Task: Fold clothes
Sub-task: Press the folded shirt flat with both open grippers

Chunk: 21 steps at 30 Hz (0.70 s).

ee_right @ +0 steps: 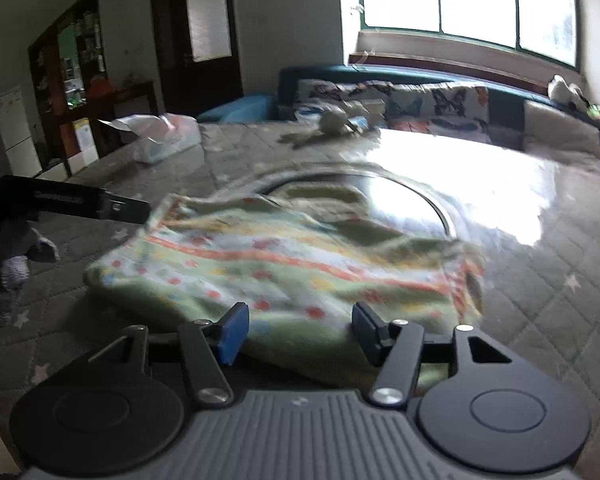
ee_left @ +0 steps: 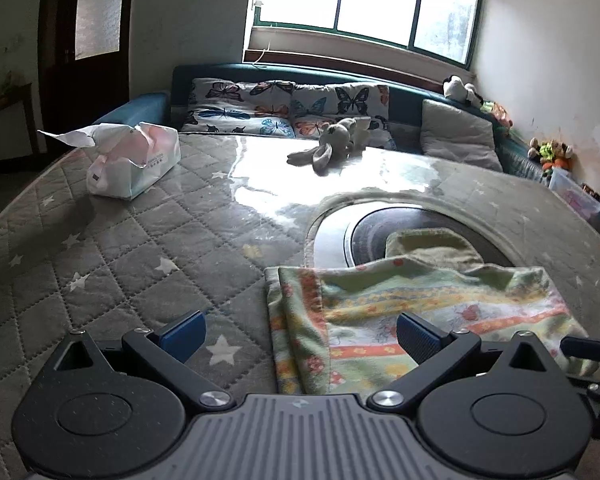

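Observation:
A folded green cloth with orange, yellow and white flower stripes (ee_left: 400, 312) lies on the grey quilted table cover. It also shows in the right wrist view (ee_right: 292, 264), blurred. My left gripper (ee_left: 300, 334) is open and empty, its jaws astride the cloth's near left corner, just above it. My right gripper (ee_right: 298, 330) is open and empty over the cloth's near edge. The left gripper's black body (ee_right: 80, 202) shows at the left of the right wrist view.
A round dark hob (ee_left: 380, 232) sits in a cut-out of the table cover (ee_left: 140, 248), partly under the cloth. A tissue pack (ee_left: 132, 160) stands at the far left. A plush rabbit (ee_left: 332, 144) lies at the far edge. A sofa with butterfly cushions (ee_left: 288, 108) is behind.

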Tool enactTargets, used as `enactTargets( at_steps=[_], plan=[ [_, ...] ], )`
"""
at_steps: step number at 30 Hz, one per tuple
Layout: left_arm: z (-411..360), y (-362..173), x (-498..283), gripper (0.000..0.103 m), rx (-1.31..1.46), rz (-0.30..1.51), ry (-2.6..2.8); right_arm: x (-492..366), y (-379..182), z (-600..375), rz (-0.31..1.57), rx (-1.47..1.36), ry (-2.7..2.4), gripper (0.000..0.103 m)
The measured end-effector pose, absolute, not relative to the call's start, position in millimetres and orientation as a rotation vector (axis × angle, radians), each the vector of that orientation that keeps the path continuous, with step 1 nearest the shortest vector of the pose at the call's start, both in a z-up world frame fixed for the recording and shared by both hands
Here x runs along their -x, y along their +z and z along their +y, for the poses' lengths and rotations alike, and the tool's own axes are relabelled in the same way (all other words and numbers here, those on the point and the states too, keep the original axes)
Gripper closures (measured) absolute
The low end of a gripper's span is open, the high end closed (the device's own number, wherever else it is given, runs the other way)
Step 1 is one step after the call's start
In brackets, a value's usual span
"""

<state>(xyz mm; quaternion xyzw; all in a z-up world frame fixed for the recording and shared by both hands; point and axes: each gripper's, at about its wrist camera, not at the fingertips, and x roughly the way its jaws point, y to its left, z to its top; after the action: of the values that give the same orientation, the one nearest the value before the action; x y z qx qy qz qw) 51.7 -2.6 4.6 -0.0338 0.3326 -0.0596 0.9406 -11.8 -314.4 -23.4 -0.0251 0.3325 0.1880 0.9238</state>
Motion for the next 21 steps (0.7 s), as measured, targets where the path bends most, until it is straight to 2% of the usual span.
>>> enactTargets(
  at_steps=[6,10,16,21],
  plan=[
    [-9,-4,-51,0.000,0.031,0.711,-0.135,14,-27,-325,0.691,0.048,0.369,0.043],
    [-10,-7,-53,0.000,0.021,0.723,-0.136,12,-19,-337,0.669,0.046,0.331,0.034],
    [-10,-8,-53,0.000,0.016,0.734,-0.136,4,-26,-353,0.710,-0.004,0.314,0.034],
    [-9,-9,-53,0.000,0.015,0.740,-0.137,-1,-17,-355,0.684,0.008,0.294,0.030]
  ],
)
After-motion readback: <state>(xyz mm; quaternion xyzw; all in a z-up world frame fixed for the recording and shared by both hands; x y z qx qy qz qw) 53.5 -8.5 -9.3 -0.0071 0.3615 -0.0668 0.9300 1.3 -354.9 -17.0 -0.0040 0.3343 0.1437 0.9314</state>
